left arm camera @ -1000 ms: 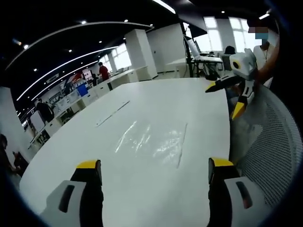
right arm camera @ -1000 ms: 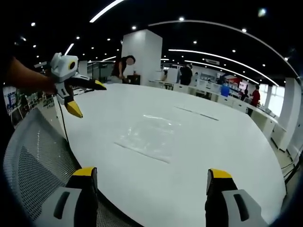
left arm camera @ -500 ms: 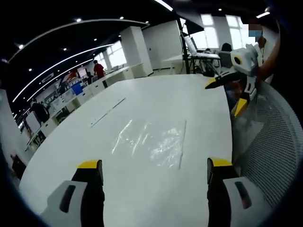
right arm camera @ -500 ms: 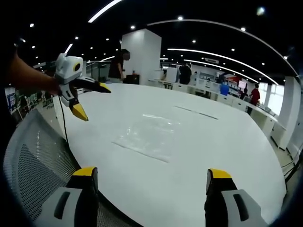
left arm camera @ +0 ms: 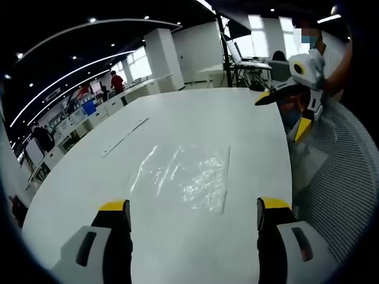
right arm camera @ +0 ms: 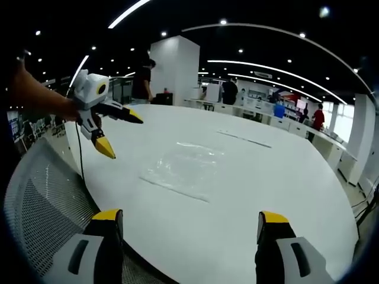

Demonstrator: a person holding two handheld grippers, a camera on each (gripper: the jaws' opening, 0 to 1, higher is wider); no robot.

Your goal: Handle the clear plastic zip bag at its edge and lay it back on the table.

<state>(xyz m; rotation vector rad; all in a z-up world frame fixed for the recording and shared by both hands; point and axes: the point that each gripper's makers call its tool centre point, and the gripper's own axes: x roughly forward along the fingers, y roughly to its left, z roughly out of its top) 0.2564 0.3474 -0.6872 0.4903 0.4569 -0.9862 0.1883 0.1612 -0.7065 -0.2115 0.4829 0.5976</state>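
The clear plastic zip bag (left arm camera: 186,176) lies flat on the white table (left arm camera: 89,183), its zip edge toward the right in the left gripper view. My left gripper (left arm camera: 192,222) hovers open just short of it, nothing between its yellow-tipped jaws. In the right gripper view the zip bag (right arm camera: 185,168) rests mid-table, and my right gripper (right arm camera: 188,234) is open near the table's edge. The left gripper (right arm camera: 115,131) appears there at the left, open, held by a hand. The right gripper (left arm camera: 284,112) shows open at the upper right of the left gripper view.
A white mesh chair back (left arm camera: 340,177) stands beside the table edge, also seen as mesh chair back (right arm camera: 41,207). A thin strip (right arm camera: 244,139) lies farther out on the table. People and desks (right arm camera: 284,112) fill the background.
The left gripper has moved closer to the bag and slightly lower. In the right gripper view it has drifted right toward the table.
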